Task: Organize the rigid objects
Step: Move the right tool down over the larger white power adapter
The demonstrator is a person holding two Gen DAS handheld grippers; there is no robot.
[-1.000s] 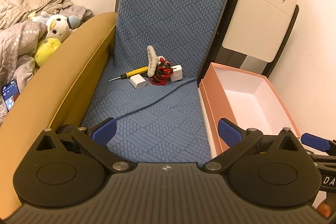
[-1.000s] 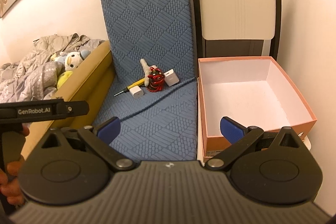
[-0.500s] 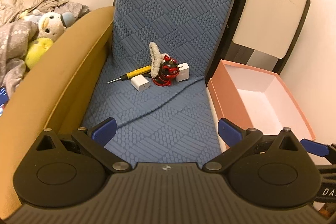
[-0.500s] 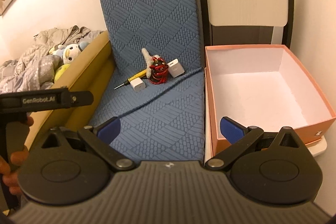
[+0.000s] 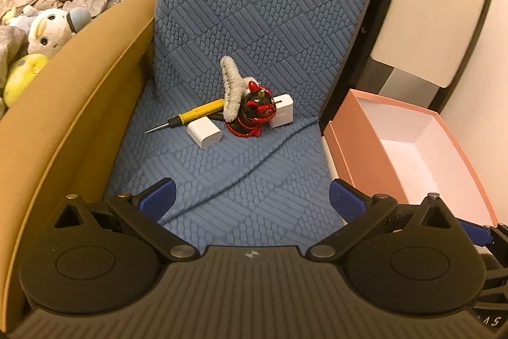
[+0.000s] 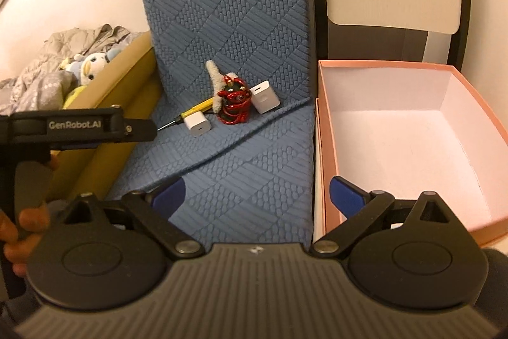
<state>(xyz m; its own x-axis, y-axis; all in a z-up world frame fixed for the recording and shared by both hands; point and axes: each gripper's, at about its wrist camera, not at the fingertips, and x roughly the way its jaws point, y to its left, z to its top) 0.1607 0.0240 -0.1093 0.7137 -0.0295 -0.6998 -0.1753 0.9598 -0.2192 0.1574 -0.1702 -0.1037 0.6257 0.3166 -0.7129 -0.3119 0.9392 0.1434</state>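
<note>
At the back of the blue seat (image 5: 241, 173), against the backrest, sits the cluster: yellow screwdriver (image 5: 190, 116), two white chargers (image 5: 204, 134) (image 5: 282, 113), a red-black figurine (image 5: 254, 113) and a white fuzzy strip (image 5: 230, 91) leaning upright on the figurine. All of it lies ahead of both tools, well apart from the fingertips. Left tool (image 5: 252, 196) points almost straight at the cluster; right tool (image 6: 255, 191) has it ahead and to its left, with the pink box (image 6: 324, 148) just to its right. Box is open, nothing inside, standing beside the seat edge. Screwdriver's long axis runs diagonally, tip toward the near left, handle under the strip. Near charger lies flat beside the handle; far charger leans against the figurine's right. Both tools spread wide, nothing between the fingers. Judgement: left tool is better aligned for the first pick; near charger is the freest item.
</note>
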